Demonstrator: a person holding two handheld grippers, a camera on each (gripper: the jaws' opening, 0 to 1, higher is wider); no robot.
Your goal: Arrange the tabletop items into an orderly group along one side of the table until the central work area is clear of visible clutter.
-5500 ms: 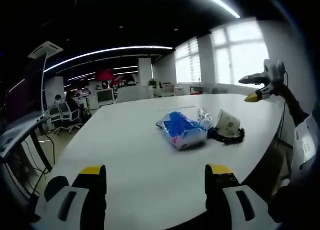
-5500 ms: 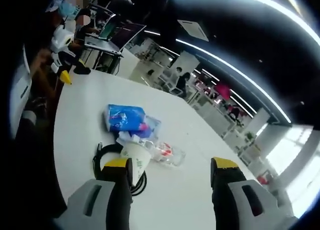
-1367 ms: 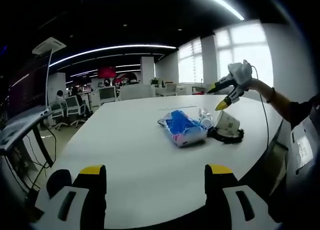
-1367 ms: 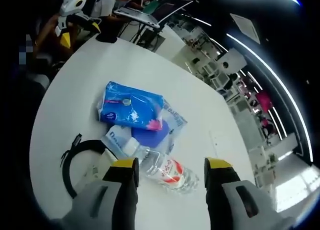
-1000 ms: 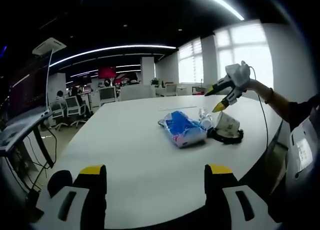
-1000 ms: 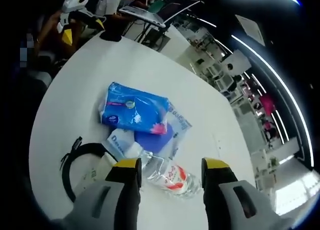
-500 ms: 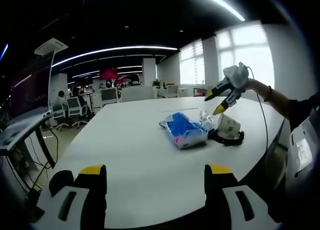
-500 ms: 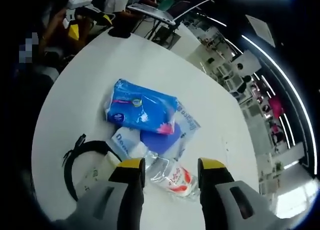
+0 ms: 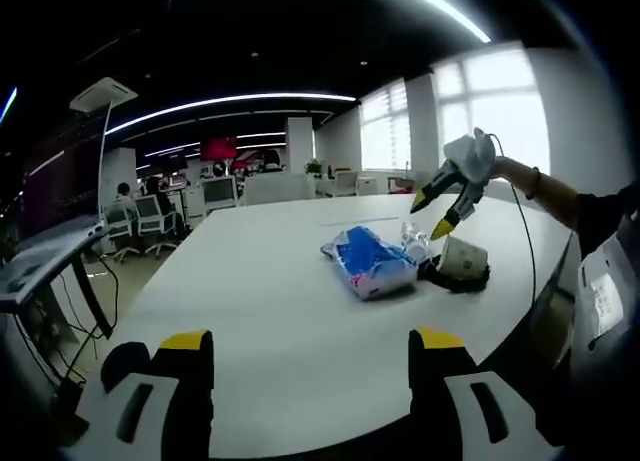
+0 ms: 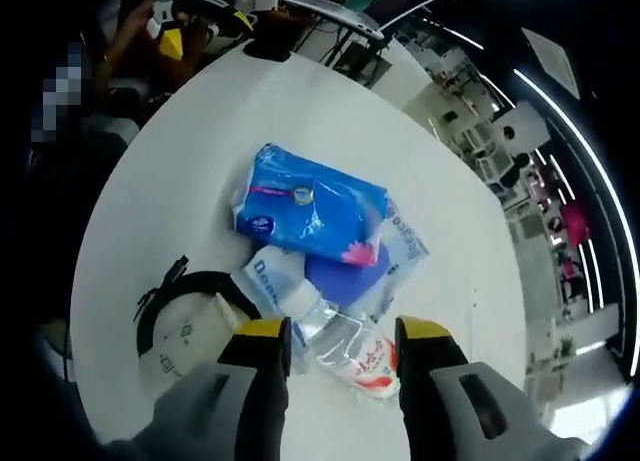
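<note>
Table (image 9: 280, 311): white, broad; a small heap of items is seen near its far right edge in the left gripper view, well apart from that view's own jaws.

Blue pack (image 10: 310, 211): the largest item, lying flat, with a clear printed bag tucked under its near end. Also seen in the left gripper view (image 9: 368, 261).

Black cable coil (image 10: 165, 316): just beside the pack, touching the paper cup (image 10: 190, 346), which lies on its side within the coil.

Bottle (image 10: 345, 346): clear, red label, lying down. Its long axis runs roughly crosswise to the right gripper's jaws, and its middle sits directly ahead between them. The cap end is thought to point toward the cup, though the left jaw hides it.

Right gripper (image 10: 335, 331): jaws held moderately apart, astride the bottle, nothing clasped; contact cannot be told. From the left gripper view it is seen (image 9: 437, 216) poised above the heap, so the height over the bottle, unreadable from its own camera, is given there.

Left gripper (image 9: 310, 341): jaws wide, empty, far from the heap. The right gripper is judged much the nearer for the bottle.
</note>
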